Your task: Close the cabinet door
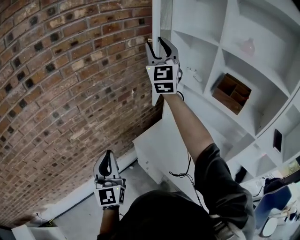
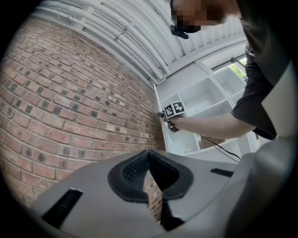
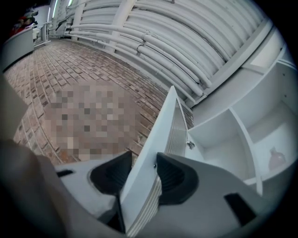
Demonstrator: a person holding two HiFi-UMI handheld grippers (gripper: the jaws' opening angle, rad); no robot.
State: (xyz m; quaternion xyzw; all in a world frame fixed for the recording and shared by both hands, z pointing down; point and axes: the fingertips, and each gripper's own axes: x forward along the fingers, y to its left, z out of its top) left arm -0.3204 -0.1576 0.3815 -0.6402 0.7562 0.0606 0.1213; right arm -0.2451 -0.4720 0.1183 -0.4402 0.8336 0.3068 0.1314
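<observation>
Clamping the ribbed edge of the cabinet door (image 3: 163, 125) between the part-closed jaws of the right gripper (image 3: 142, 165), seemingly tight on both faces. Standing open, swung out from the white cabinet (image 1: 201, 14) toward the brick wall (image 1: 70, 93), raised arm (image 1: 192, 126) reaching up to it. Lower down beside that wall, well apart from the door, left gripper (image 2: 149, 153) with jaws closed together, holding nothing.

Right arm (image 1: 192, 126) reaches out at full stretch, forearm bare, dark sleeve (image 1: 220, 178) at the elbow. Its right hand-held gripper (image 1: 155, 42) tilts up, jaws clamped on the door (image 3: 153, 135) edge. The left hand-held gripper (image 1: 109, 154) is low, near the body, jaws together and empty.
</observation>
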